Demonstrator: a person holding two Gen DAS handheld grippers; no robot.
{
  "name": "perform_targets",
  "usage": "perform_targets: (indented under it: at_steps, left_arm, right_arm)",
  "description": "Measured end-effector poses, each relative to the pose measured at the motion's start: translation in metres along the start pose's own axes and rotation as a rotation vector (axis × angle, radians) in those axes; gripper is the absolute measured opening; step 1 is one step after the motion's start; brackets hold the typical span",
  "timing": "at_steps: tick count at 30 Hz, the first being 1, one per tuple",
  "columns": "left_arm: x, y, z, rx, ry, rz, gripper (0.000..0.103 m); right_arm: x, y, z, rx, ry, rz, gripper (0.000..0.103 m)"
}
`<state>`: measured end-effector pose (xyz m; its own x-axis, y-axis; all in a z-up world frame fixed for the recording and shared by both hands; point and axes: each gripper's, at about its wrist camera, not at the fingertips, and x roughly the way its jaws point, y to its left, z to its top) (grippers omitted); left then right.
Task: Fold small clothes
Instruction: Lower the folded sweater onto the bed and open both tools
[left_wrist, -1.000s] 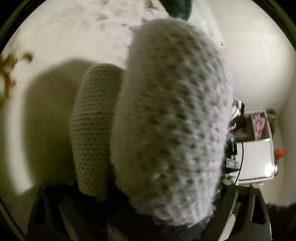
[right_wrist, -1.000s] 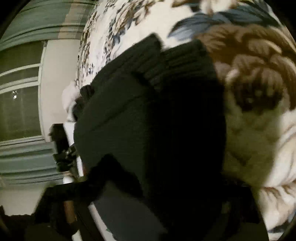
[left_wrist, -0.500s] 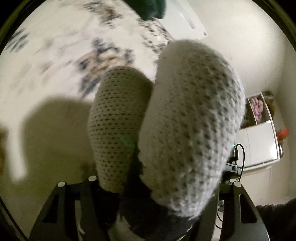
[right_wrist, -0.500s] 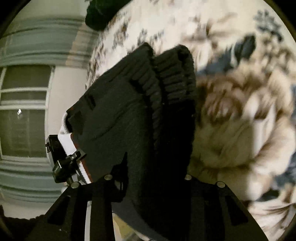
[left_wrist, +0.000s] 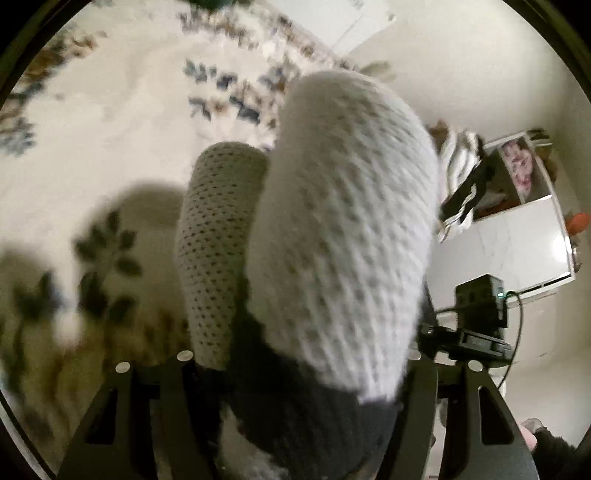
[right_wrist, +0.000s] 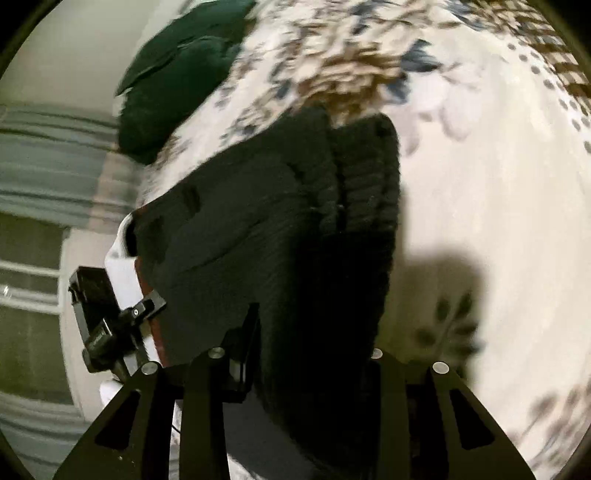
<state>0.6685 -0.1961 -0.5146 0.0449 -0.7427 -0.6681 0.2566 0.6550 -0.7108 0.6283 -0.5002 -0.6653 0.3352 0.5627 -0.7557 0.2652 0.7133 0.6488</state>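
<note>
Left gripper (left_wrist: 295, 387) is pinching the dark end of a grey-white knitted sock (left_wrist: 343, 229), fingers closed on the fabric. The sock is hanging doubled, a thick fold on the right and a narrower fold on the left, lifted clear above a floral bedspread (left_wrist: 110, 122) and casting a shadow on it. A white cabinet (left_wrist: 517, 243) is standing beyond the bedspread's right edge, with striped clothes (left_wrist: 461, 177) heaped near it.

Right gripper (right_wrist: 295, 369) is pinching a black ribbed sock (right_wrist: 280, 236), fingers pressed on the cloth; its cuffs are pointing away from the camera, held above the bedspread (right_wrist: 498, 206). A dark green pillow (right_wrist: 177, 70) is lying at the bedspread's far left edge. Window blinds (right_wrist: 33, 173) are showing at left.
</note>
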Motion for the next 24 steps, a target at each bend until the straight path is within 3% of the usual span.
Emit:
perform_targets:
  at_steps: [3,6,7,9,12,14,18,21,24]
  left_arm:
    - [0.022,0.011,0.012,-0.035,0.064,0.038,0.062]
    - [0.014,0.01,0.003,-0.058,0.065,0.034,0.064]
    - [0.008,0.006,-0.003,-0.061,0.063,0.049,0.064]
    - [0.001,-0.002,-0.015,-0.064,0.049,0.084,0.065]
    - [-0.021,-0.021,-0.03,-0.026,-0.031,0.209,0.067]
    - [-0.036,-0.028,-0.042,0.039,-0.092,0.372,0.077]
    - [-0.058,-0.071,-0.076,0.131,-0.168,0.588,0.091]
    - [-0.07,-0.097,-0.101,0.193,-0.214,0.689,0.091]
    - [-0.093,-0.113,-0.127,0.22,-0.241,0.738,0.091]
  right_arm:
    - [0.02,-0.013,0.007,0.033,0.018,-0.036,0.037]
    - [0.026,-0.014,0.005,0.057,0.009,-0.039,0.043]
    - [0.027,-0.01,0.003,0.061,0.004,-0.059,0.049]
    - [0.026,0.002,0.0,0.036,-0.016,-0.143,0.052]
    - [0.016,0.034,-0.006,-0.059,-0.075,-0.353,0.08]
    - [0.001,0.058,-0.021,-0.135,-0.141,-0.483,0.103]
    - [-0.026,0.088,-0.055,-0.219,-0.238,-0.642,0.103]
    - [-0.052,0.107,-0.091,-0.253,-0.31,-0.723,0.103]
    - [-0.08,0.127,-0.129,-0.243,-0.363,-0.746,0.103]
